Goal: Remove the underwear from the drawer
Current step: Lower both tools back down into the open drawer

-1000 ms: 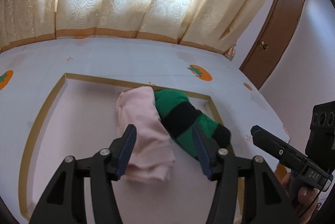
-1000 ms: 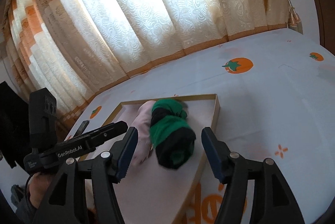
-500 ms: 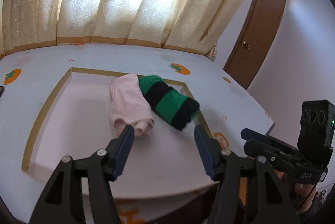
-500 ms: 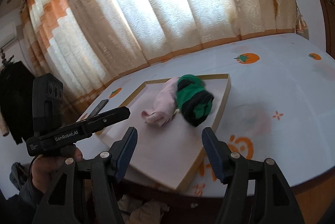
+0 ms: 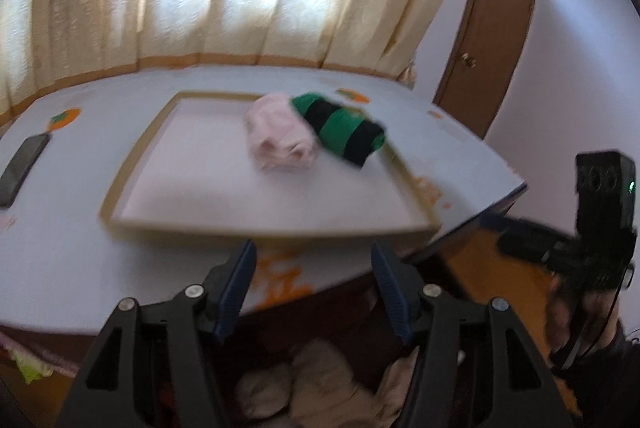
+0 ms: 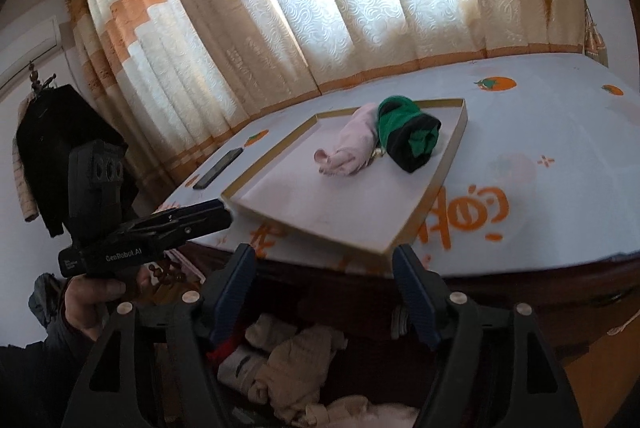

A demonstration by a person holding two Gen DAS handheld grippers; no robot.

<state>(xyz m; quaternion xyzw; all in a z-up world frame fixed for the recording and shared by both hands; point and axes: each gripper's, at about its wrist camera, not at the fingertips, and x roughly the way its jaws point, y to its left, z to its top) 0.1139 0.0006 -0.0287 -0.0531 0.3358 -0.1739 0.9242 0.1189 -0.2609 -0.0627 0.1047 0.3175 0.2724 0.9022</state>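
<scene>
A pink rolled underwear (image 5: 280,137) (image 6: 352,147) and a green-and-black striped roll (image 5: 342,133) (image 6: 410,135) lie in a shallow gold-rimmed tray (image 5: 120,187) (image 6: 424,199) on the table. Below the table edge an open drawer shows several beige and white bundles (image 5: 316,384) (image 6: 292,360). My left gripper (image 5: 312,292) is open and empty, above the drawer. My right gripper (image 6: 324,292) is open and empty, also above the drawer. Each gripper shows in the other's view, the right (image 5: 520,240) and the left (image 6: 192,220).
The table has a white cloth with orange fruit prints (image 6: 496,83). A dark phone (image 5: 20,167) (image 6: 218,167) lies left of the tray. Curtains hang behind. A brown door (image 5: 488,39) is at right. A dark coat (image 6: 60,147) hangs at left.
Both grippers have pulled back and down from over the tray to below the table edge. The open drawer with bundles has come into view. The two rolls stay in the tray.
</scene>
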